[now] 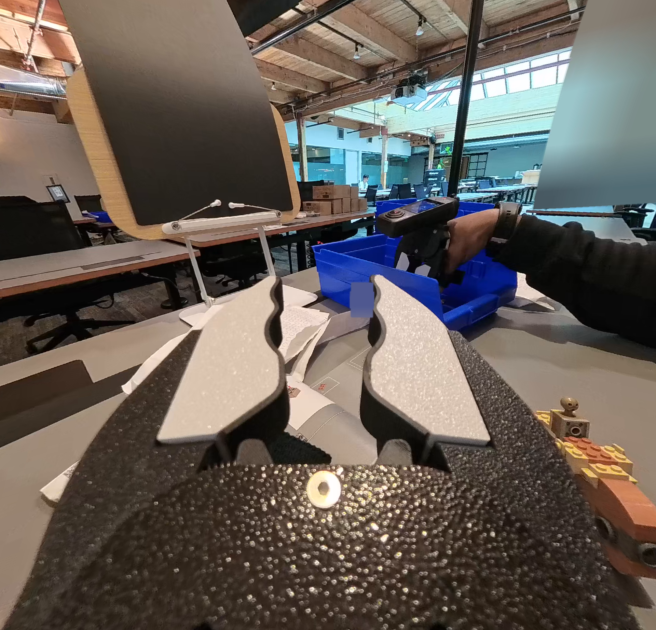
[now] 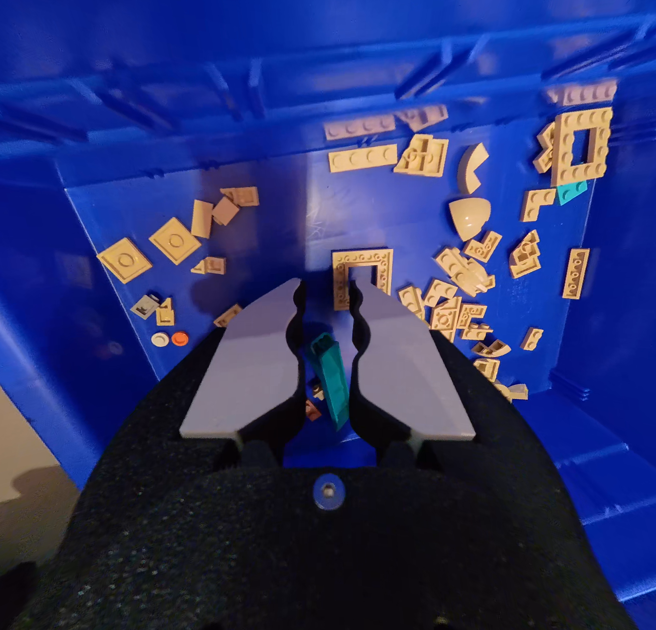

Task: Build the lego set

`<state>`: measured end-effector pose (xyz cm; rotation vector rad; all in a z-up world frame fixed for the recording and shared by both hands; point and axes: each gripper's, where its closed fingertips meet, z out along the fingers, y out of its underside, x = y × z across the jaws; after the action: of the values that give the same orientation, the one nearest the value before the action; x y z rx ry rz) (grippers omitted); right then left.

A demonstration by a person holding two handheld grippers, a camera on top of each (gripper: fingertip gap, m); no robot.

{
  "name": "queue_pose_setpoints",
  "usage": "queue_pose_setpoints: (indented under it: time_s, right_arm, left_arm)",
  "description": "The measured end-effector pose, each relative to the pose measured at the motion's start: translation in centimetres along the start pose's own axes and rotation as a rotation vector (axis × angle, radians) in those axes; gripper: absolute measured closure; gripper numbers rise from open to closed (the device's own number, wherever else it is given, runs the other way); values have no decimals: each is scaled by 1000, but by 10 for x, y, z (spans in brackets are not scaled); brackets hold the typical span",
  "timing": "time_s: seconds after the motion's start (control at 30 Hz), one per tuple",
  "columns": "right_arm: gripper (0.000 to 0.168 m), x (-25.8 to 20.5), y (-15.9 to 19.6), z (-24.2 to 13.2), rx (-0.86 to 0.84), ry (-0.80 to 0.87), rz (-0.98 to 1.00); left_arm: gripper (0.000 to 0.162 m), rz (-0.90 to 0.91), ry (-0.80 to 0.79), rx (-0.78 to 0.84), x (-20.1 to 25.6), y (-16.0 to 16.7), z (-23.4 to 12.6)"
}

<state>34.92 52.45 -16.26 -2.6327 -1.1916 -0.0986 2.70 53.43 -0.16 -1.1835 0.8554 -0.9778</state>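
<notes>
Teal slope brick (image 2: 328, 378) lying on floor of blue bin (image 2: 106, 116), directly between fingers of right gripper (image 2: 326, 286). Jaws spread w/ gap either side at tips; contact w/ brick near right finger's inner edge can't be told. Tan frame plate (image 2: 362, 261) just beyond fingertips. Loose tan pcs scattered L & R across bin floor; white round stud (image 2: 160, 339) & orange round stud (image 2: 179, 338) side by side at left. Second teal pc (image 2: 571, 193) far right, touching large tan frame (image 2: 582, 148).

Left wrist view: left gripper (image 1: 326, 286) over grey table (image 1: 532, 364), jaws spread, nothing between. Partly built model (image 1: 596, 471), tan/brown/yellow, near right edge on table. Instruction sheets (image 1: 309, 329) under fingers. Dark panel on white stand (image 1: 170, 116) behind. Hand (image 1: 468, 240) holding right gripper down into bin.
</notes>
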Motion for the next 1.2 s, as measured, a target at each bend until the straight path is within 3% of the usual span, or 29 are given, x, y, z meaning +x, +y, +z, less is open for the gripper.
queue_pose_setpoints:
  time_s: [0.43,0.7,1.2]
  right_arm:
    - [145,-3,1,1,1,-22,21]
    - [144,6,-3,-20,89,-7,97]
    - [145,3,-2,3,33,-25,96]
  left_arm:
    - [117,-4,5,-6,1,2,1]
    - [117,-4,6,-5,1,0,1]
    - [117,0,10,-2,3,-2,1]
